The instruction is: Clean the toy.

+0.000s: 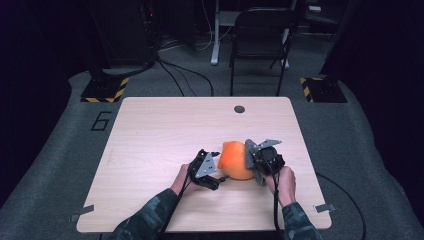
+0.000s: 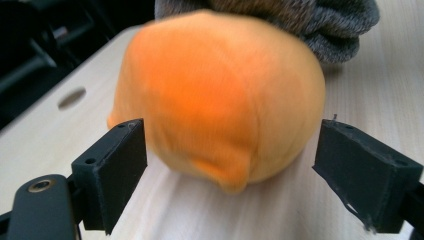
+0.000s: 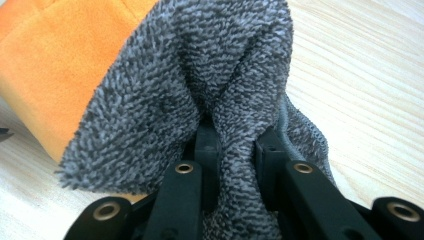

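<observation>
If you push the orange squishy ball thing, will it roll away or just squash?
The orange ball looks like soft fabric, so it would probably squash and dent rather than stay firm. It is rounded, so it might wobble, but the right hand-held gripper pinches the grey terry cloth joined to it, which likely stops it rolling. It probably feels light.

An orange cloth (image 2: pixel 215 95), soft and bunched into a rounded lump, is seen resting on the bench (image 1: pixel 165 125) near its front edge. A grey terry cloth (image 3: pixel 200 85) is pressed against its far side, gathered into folds.
</observation>
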Tool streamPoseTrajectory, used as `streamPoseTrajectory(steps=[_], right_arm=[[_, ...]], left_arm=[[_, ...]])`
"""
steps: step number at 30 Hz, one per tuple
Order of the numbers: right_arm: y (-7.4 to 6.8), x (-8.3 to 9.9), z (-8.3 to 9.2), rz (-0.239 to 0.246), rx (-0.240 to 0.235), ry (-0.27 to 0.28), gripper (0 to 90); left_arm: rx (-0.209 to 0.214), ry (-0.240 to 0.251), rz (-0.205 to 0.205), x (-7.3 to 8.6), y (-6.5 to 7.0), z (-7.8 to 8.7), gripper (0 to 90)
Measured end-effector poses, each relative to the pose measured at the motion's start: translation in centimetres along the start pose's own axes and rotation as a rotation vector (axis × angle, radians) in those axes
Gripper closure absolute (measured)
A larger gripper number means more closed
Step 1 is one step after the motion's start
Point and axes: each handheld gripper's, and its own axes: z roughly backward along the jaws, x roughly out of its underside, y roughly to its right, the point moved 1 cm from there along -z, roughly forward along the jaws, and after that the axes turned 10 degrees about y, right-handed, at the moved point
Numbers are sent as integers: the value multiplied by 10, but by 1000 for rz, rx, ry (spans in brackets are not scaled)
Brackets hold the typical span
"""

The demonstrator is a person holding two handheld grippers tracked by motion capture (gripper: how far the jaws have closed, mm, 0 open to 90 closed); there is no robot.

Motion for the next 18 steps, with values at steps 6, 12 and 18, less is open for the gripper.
streamPoseTrajectory(steps=[6, 12, 18], right_arm=[[1, 0, -1, -3, -5, 4, 772], [2, 1, -1, -8, -1, 4, 772], [5, 1, -4, -31, -20, 6, 772]], left_arm=[[31, 7, -40, 5, -1, -6, 151], [25, -6, -70, 4, 4, -12, 170], [14, 2, -9, 9, 2, -14, 304]])
